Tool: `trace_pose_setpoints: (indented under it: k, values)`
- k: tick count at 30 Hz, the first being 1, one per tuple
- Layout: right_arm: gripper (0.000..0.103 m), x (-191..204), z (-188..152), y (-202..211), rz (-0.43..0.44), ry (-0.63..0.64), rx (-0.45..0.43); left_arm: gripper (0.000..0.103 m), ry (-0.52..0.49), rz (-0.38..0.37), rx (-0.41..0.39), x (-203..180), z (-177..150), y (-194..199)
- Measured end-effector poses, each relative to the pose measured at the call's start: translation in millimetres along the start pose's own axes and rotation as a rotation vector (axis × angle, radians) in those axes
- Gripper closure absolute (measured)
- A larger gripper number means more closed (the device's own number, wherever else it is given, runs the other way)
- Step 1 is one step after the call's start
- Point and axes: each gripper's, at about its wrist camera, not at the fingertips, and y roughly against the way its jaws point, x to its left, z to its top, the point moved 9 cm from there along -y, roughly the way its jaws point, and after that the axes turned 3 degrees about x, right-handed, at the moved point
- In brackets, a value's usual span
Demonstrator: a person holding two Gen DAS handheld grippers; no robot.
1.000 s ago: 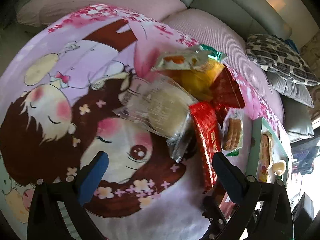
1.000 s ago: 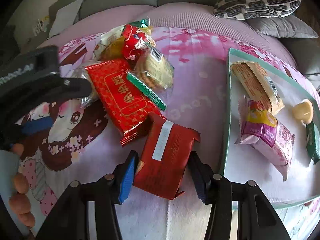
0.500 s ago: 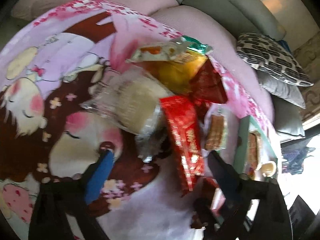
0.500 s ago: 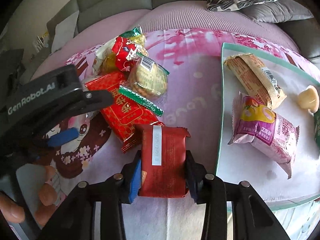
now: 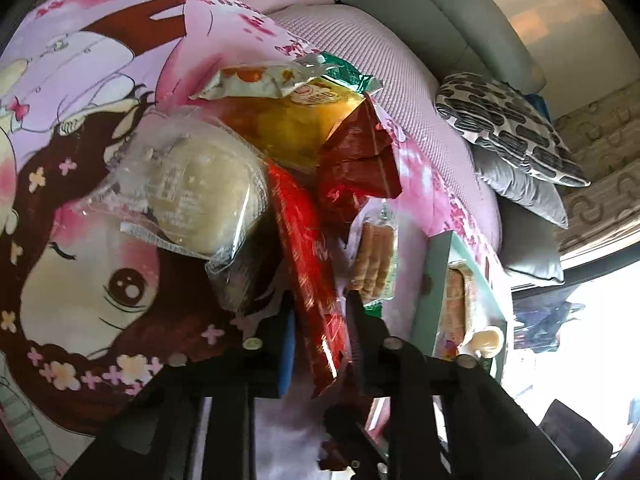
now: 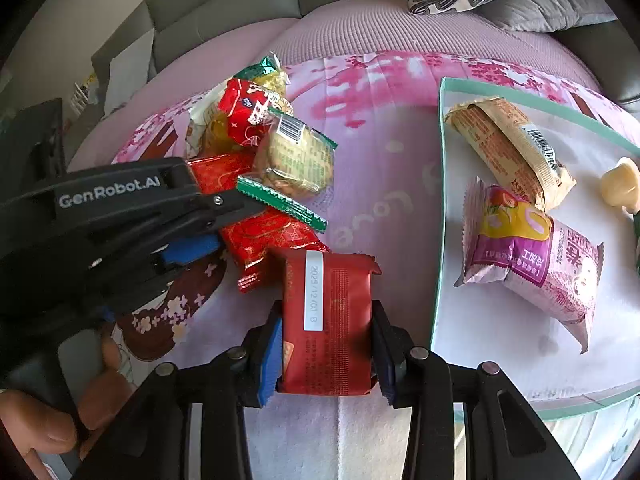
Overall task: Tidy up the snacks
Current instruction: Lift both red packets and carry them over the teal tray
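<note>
A pile of snack packets lies on a pink cartoon blanket (image 5: 80, 208). My left gripper (image 5: 320, 332) is shut on the end of a long bright red packet (image 5: 308, 264) in that pile; it also shows in the right wrist view (image 6: 260, 236), under the left gripper (image 6: 216, 220). My right gripper (image 6: 326, 344) is shut on a dark red packet (image 6: 332, 312) with a white date strip, next to the glass tray (image 6: 500, 352). The tray holds a purple packet (image 6: 536, 256), a tan packet (image 6: 508, 148) and a small cream piece (image 6: 620, 180).
The pile also has a clear-wrapped pale round cake (image 5: 192, 192), a yellow packet (image 5: 288, 120), a dark red foil packet (image 5: 360, 168) and a biscuit packet (image 6: 296, 160). Grey sofa cushions (image 5: 440, 12) and a patterned pillow (image 5: 508, 124) lie behind.
My left gripper moved right and closed on the long bright red packet. My right gripper closed on the dark red packet, which turned straight between the fingers.
</note>
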Motion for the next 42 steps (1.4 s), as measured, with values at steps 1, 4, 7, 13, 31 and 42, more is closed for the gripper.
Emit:
trace_pose_setpoints:
  k: [1,4,7,13,31,42]
  values:
    - [0.061,-0.1,-0.3,0.0,0.001,-0.001,0.000,0.087,0.002,-0.001,0.000,0.2,-0.6,0.7]
    - [0.061,-0.8,0.0,0.4,0.004,-0.006,-0.001,0.090,0.021,-0.011,-0.008,2.4,-0.8,3.4]
    - [0.061,-0.9,0.3,1.3,0.006,-0.010,-0.003,0.093,0.038,-0.021,-0.027,4.3,0.6,9.5]
    - [0.061,-5.6,2.2,8.4,0.008,-0.030,-0.020,0.093,0.047,-0.021,-0.067,4.6,4.0,25.9]
    - [0.061,-3.7,11.1,52.1,0.089,-0.063,-0.115,0.093,-0.046,-0.079,-0.273,-26.9,11.2,102.9]
    - [0.061,-42.6,19.9,76.7,0.078,-0.148,-0.169,0.093,-0.122,-0.098,-0.282,-55.7,-0.7,103.5]
